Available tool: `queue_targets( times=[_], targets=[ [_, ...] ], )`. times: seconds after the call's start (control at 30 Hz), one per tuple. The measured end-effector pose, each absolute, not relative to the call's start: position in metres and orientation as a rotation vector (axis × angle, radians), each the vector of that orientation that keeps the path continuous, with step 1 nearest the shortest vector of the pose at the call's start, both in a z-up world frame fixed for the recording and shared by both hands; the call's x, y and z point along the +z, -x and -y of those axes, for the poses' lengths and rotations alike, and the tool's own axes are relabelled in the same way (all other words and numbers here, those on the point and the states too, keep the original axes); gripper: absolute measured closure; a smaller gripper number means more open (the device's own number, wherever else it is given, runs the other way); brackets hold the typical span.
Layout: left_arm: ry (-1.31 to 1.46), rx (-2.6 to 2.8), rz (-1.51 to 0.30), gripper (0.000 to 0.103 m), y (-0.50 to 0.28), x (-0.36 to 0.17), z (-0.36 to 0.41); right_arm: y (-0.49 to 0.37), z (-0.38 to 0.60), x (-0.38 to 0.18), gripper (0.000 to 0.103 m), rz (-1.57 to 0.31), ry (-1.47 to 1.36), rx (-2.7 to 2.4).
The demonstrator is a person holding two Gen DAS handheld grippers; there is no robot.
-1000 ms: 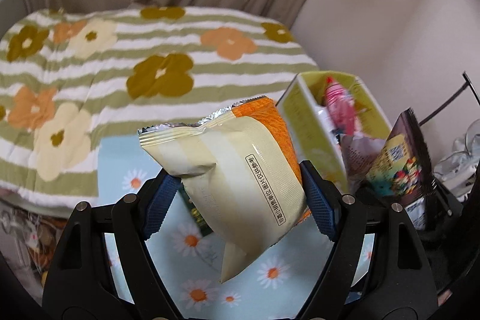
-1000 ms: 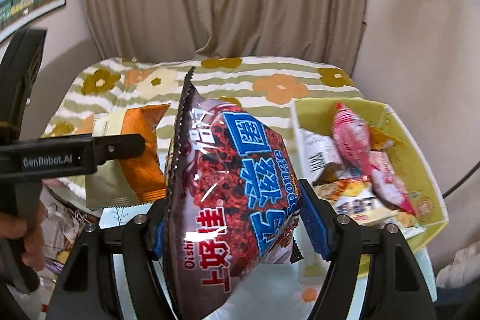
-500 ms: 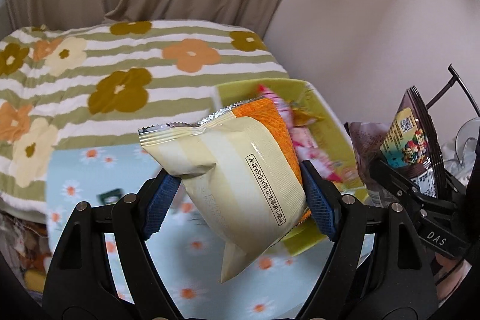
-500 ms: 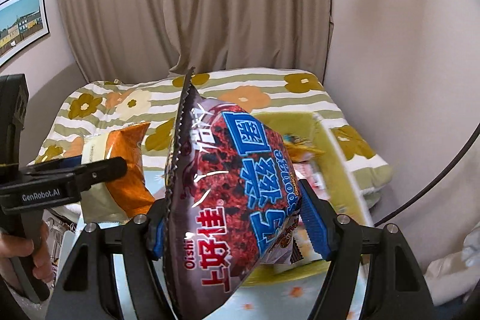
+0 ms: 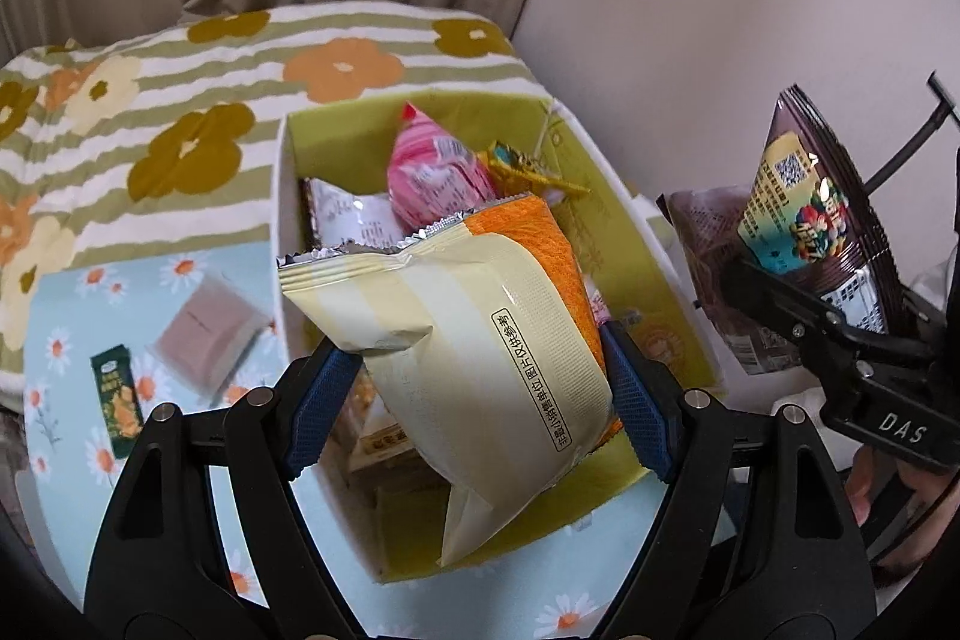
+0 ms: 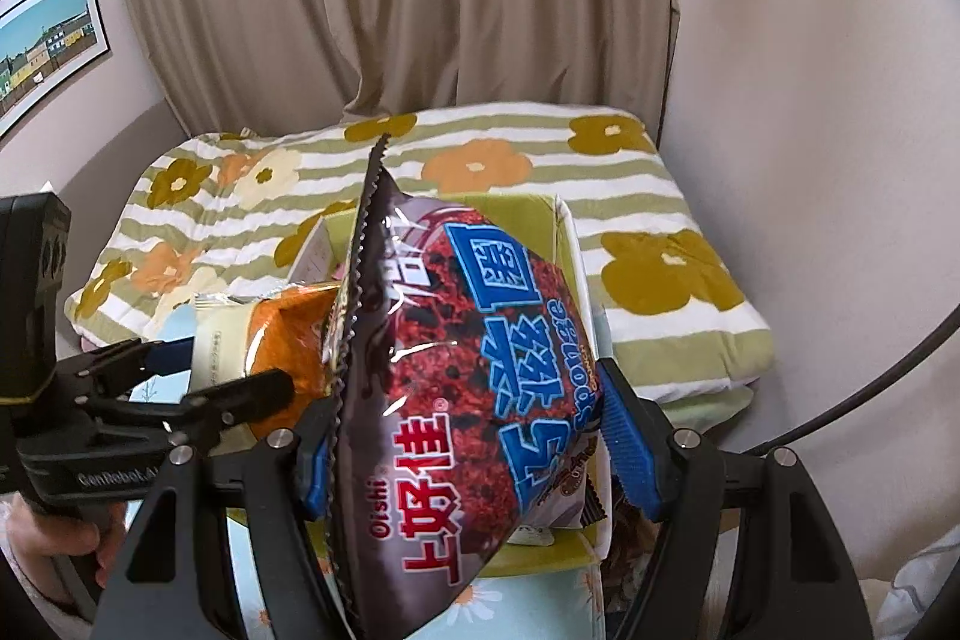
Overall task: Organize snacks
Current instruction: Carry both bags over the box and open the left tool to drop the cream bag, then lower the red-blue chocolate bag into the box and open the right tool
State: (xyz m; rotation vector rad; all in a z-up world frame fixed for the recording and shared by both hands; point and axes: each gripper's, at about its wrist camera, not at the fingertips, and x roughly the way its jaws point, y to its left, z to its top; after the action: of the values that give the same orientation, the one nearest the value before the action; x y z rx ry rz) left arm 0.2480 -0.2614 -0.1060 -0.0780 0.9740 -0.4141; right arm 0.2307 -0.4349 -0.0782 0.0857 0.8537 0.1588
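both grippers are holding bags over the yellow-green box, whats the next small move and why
Probably lower the left gripper a little and open it. Its cream and orange packet already hangs over the open yellow-green box, above the pink packet inside. The right gripper holds its Oishi bag close beside, so that one should wait.

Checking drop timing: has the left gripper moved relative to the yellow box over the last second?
Yes. The left gripper, shut on the cream-orange packet, has swung right and now sits over the yellow box.
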Motion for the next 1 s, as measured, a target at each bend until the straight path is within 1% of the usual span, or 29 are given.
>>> queue_targets(
  times=[0.1, 0.17, 0.23, 0.47, 0.7, 0.8, 0.87, 0.93, 0.97, 1.0],
  targets=[
    [0.043, -0.403, -0.979, 0.026, -0.248, -0.112, 0.269, -0.235, 0.44, -0.087, 0.035, -0.874, -0.102, 0.164],
    [0.008, -0.393, -0.968, 0.022, -0.247, -0.114, 0.271, -0.238, 0.443, -0.092, 0.035, -0.884, -0.115, 0.164],
    [-0.014, -0.399, -0.968, 0.0, -0.247, -0.117, 0.27, -0.241, 0.443, -0.096, 0.035, -0.895, -0.127, 0.163],
    [0.032, -0.381, -1.014, 0.001, -0.24, -0.13, 0.246, -0.242, 0.443, -0.107, 0.035, -0.921, -0.117, 0.152],
    [0.073, -0.359, -0.994, 0.001, -0.23, -0.126, 0.219, -0.255, 0.431, -0.107, 0.035, -0.92, -0.05, 0.131],
    [0.074, -0.342, -0.986, 0.001, -0.23, -0.123, 0.212, -0.265, 0.423, -0.113, 0.032, -0.944, -0.019, 0.122],
    [0.077, -0.332, -0.982, 0.001, -0.23, -0.122, 0.208, -0.269, 0.418, -0.118, 0.028, -0.946, -0.004, 0.138],
    [0.085, -0.323, -0.979, 0.001, -0.229, -0.122, 0.204, -0.267, 0.411, -0.118, 0.009, -0.919, 0.002, 0.17],
    [0.089, -0.317, -0.978, 0.001, -0.228, -0.121, 0.201, -0.265, 0.409, -0.117, 0.006, -0.906, 0.002, 0.19],
    [0.093, -0.312, -0.979, 0.001, -0.228, -0.122, 0.199, -0.26, 0.406, -0.113, 0.006, -0.889, 0.002, 0.212]
  ],
)
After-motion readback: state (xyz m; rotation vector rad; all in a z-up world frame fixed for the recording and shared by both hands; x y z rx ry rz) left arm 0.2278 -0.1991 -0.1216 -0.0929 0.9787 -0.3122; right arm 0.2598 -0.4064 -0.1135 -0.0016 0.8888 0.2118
